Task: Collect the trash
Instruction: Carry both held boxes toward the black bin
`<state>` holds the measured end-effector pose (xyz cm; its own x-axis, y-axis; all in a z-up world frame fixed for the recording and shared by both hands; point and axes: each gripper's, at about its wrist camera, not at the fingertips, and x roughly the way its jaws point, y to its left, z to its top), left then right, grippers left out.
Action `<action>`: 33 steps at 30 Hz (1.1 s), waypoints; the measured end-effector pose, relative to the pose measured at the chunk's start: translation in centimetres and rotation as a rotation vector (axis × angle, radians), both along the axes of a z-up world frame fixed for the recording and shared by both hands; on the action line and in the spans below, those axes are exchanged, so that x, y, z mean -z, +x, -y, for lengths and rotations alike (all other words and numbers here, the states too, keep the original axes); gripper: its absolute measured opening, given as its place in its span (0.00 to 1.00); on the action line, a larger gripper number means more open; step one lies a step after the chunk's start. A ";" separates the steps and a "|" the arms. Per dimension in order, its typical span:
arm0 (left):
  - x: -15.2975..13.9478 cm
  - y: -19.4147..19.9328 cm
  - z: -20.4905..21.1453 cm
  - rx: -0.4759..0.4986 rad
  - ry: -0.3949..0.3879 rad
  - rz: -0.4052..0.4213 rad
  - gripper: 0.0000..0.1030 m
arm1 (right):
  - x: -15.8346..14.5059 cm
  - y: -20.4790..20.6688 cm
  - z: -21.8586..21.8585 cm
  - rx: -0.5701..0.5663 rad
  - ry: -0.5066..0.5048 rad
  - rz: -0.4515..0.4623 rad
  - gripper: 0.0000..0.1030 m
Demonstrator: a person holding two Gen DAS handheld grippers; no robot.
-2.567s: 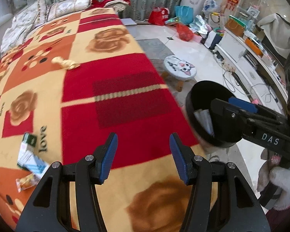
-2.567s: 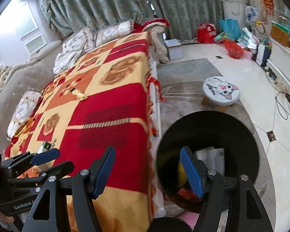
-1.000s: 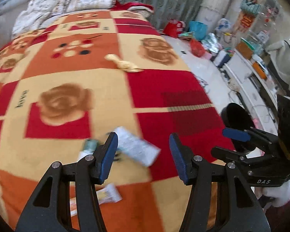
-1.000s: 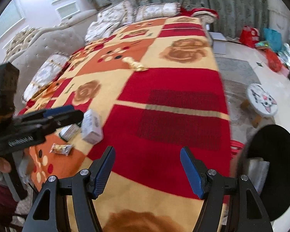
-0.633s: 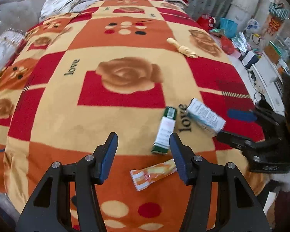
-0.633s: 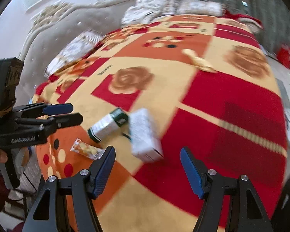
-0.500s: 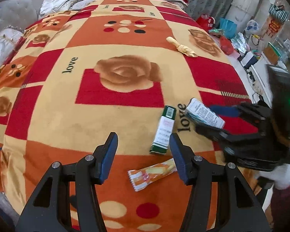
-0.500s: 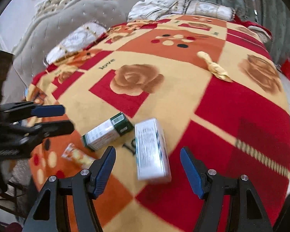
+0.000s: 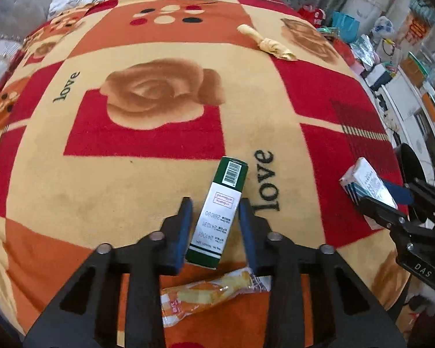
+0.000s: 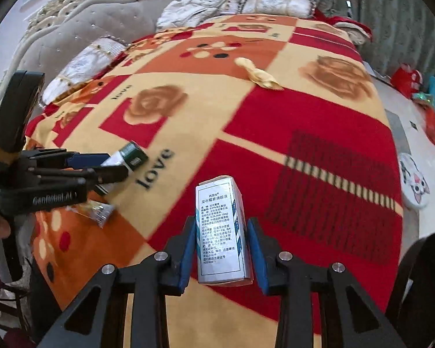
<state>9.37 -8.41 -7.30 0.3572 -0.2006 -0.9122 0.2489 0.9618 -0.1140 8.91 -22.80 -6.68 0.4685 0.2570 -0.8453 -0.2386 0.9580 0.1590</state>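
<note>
Two grippers work over a bed covered by a red, orange and cream blanket printed with roses and the word "love".

At the left, the left gripper points down at the blanket. Its jaws have just been closing and now stand narrowly to either side of a green and silver box lying flat between them; small gaps show on both sides, so the pads do not seem to press it yet. Just below that box, near the blanket's edge, lies an orange snack wrapper.

Farther back, near the middle of the blanket, rests a crumpled yellow wrapper, well apart from the rest.

At the right, the right gripper has also just been closing its jaws. They sit against the sides of a white box with blue stripes printed with small text, clamped on it above the red patch of blanket. A black bin shows at the far right edge.
</note>
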 end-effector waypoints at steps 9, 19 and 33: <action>-1.5 -1.1 0.4 -0.015 -0.005 0.038 0.19 | 0.7 0.2 -0.2 -0.003 0.034 0.010 0.32; -5.0 -2.7 2.8 0.018 -0.044 0.117 0.19 | -2.3 -1.7 1.8 0.021 0.076 0.083 0.32; -7.4 -4.3 8.3 0.099 -0.080 0.158 0.19 | -4.8 -4.1 5.7 0.100 0.099 0.144 0.32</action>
